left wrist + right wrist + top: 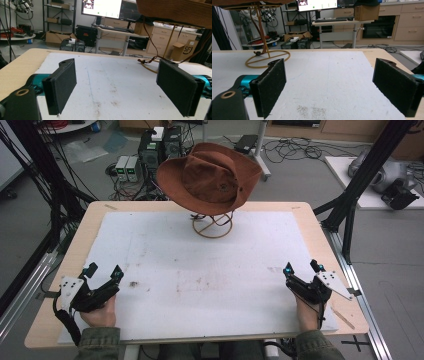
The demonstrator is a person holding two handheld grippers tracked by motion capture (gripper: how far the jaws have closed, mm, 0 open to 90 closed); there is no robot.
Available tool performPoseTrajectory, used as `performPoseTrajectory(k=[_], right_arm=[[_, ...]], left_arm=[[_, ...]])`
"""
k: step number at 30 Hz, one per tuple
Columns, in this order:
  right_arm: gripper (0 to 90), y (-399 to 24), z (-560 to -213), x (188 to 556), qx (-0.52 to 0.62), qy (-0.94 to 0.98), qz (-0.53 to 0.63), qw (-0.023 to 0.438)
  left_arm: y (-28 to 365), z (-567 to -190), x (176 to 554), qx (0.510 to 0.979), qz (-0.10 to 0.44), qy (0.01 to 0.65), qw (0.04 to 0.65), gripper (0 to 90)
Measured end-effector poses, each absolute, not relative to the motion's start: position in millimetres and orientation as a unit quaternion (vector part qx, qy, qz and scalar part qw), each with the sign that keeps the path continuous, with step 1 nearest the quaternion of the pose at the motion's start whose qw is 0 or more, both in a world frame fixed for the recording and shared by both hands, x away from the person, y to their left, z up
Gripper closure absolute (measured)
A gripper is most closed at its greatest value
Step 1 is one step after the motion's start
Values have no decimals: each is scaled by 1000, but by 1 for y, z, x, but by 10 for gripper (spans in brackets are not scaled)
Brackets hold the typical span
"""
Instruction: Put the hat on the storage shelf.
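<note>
Reading what looks like "SF" on a cardboard box [185, 50], right of frame; one brown hat [210, 177] on one wire stand [214, 226], top centre; left gripper [104, 271] and right gripper [302, 267] both spread, empty.

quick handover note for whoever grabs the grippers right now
Left gripper: open, holding nothing, resting at the near left of the white mat.
Right gripper: open, holding nothing, at the near right.
Brown hat: sits tilted on the wire stand at the far middle of the mat, untouched.
Done: nothing yet. Left: probably reach forward to the hat with both grippers; both are well short of it.
</note>
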State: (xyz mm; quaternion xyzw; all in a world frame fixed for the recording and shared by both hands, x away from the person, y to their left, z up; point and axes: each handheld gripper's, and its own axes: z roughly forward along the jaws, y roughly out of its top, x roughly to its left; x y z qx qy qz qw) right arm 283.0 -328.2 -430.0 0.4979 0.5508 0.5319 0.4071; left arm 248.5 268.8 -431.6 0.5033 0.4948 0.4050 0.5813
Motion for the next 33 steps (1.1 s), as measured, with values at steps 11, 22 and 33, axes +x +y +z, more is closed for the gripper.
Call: performPoseTrajectory(k=[11, 22, 33], right_arm=[[109, -329, -430, 283, 503, 547, 533, 404], [110, -329, -430, 283, 503, 547, 534, 404], [109, -329, -432, 284, 507, 549, 533, 396]], left_arm=[[269, -431, 247, 503, 408, 495, 579, 167], [270, -431, 245, 501, 410, 496, 579, 167], [270, -430, 246, 502, 410, 495, 579, 167]])
